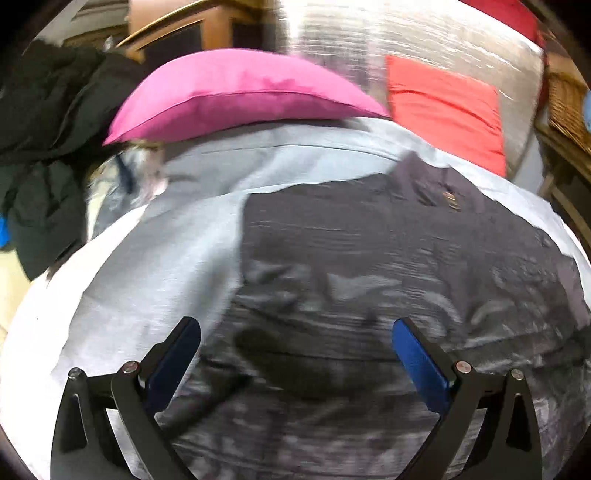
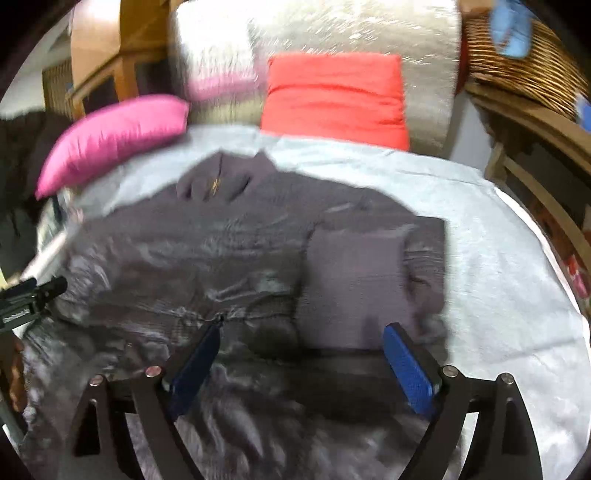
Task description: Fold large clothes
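A bed [image 2: 498, 258] with a pale grey-blue sheet fills the middle of the room, and wooden furniture [image 2: 546, 155] stands along its right side with a wicker basket [image 2: 517, 62] on top. At the head of the bed a pink pillow [image 1: 236, 92] lies near the left corner, and a red cushion [image 2: 336, 96] leans against a light, fuzzy backrest [image 2: 351, 29]. A heap of dark clothing [image 1: 48, 129] sits off the bed's left edge.

The dark grey jacket [image 2: 221, 258] lies spread on the sheet, its collar toward the pillows and its shiny lining or shell wrinkled across the body. On its right side one part is folded inward over the body, showing as a smoother matte panel.

The left hand-held gripper [image 1: 295, 332] hovers over the jacket's lower part with its blue-padded jaws spread wide and nothing between them. The right hand-held gripper [image 2: 301, 336] hangs over the folded panel's near edge, its jaws likewise wide apart and gripping nothing; the fabric lies below them, not pinched. Both views are blurred.
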Demonstrator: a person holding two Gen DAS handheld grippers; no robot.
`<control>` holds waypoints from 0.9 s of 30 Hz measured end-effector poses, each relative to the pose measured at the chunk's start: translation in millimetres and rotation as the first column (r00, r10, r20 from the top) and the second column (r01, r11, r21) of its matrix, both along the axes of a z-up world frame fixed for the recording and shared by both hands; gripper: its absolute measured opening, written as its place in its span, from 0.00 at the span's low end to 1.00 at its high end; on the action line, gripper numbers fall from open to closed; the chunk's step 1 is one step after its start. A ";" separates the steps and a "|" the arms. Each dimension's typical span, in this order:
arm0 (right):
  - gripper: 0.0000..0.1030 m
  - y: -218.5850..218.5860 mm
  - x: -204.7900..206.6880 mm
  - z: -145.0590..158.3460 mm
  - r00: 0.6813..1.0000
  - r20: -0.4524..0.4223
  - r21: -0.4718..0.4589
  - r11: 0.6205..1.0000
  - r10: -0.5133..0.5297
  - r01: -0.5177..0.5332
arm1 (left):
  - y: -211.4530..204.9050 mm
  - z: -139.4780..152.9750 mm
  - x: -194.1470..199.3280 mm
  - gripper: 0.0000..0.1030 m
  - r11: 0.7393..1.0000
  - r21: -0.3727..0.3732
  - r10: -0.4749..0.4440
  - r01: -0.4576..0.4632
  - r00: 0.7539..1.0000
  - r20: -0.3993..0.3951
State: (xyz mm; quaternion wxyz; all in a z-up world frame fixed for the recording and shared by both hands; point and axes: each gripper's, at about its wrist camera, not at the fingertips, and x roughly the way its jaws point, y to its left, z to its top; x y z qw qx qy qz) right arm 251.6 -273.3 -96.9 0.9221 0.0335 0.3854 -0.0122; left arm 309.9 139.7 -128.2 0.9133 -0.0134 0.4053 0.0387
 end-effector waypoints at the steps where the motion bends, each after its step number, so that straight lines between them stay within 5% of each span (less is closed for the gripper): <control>1: 0.89 -10.8 -6.9 2.1 1.000 0.006 0.030 0.999 -0.016 0.016 | 10.6 -3.1 4.0 1.00 1.000 -0.008 0.023 -0.023 0.999 -0.022; 5: 0.89 -64.2 -28.7 -1.4 0.992 -0.024 0.154 0.980 -0.124 0.126 | 44.1 -28.9 17.5 0.98 0.993 -0.084 0.078 -0.089 0.989 -0.123; 9: 0.89 -113.2 -29.5 -14.4 0.979 -0.069 0.294 0.934 -0.189 0.201 | 52.8 -43.3 20.5 0.67 0.976 -0.207 0.033 -0.064 0.988 -0.148; 11: 0.89 -128.9 -23.2 -20.0 0.978 -0.084 0.356 0.911 -0.191 0.209 | 51.6 -39.3 22.2 0.62 0.976 -0.214 0.003 -0.034 0.989 -0.146; 14: 0.89 -144.7 -6.2 -26.6 0.979 -0.102 0.433 0.878 -0.176 0.203 | 56.2 -28.0 29.9 0.65 0.967 -0.255 -0.048 0.008 0.988 -0.150; 18: 0.89 -155.5 22.3 -32.2 0.986 -0.110 0.481 0.861 -0.129 0.167 | 74.1 -7.7 47.4 0.90 0.958 -0.288 0.002 -0.021 0.998 -0.064; 24: 0.89 -160.2 66.3 -48.4 0.985 -0.148 0.529 0.835 -0.085 0.152 | 66.5 -28.2 100.1 0.87 0.947 -0.320 -0.056 0.007 0.988 -0.143; 25: 0.89 -161.0 71.5 -49.6 0.986 -0.149 0.533 0.833 -0.078 0.146 | 64.2 -33.0 109.5 0.77 0.944 -0.329 -0.067 0.018 0.988 -0.141; 26: 0.84 -159.8 75.6 -49.4 0.987 -0.149 0.535 0.834 -0.068 0.138 | 63.9 -35.6 111.7 0.36 0.943 -0.330 -0.085 0.033 0.986 -0.144; 27: 0.70 -155.6 82.5 -47.1 0.989 -0.143 0.526 0.843 -0.040 0.110 | 62.5 -36.2 116.7 0.18 0.943 -0.331 -0.103 0.046 0.982 -0.159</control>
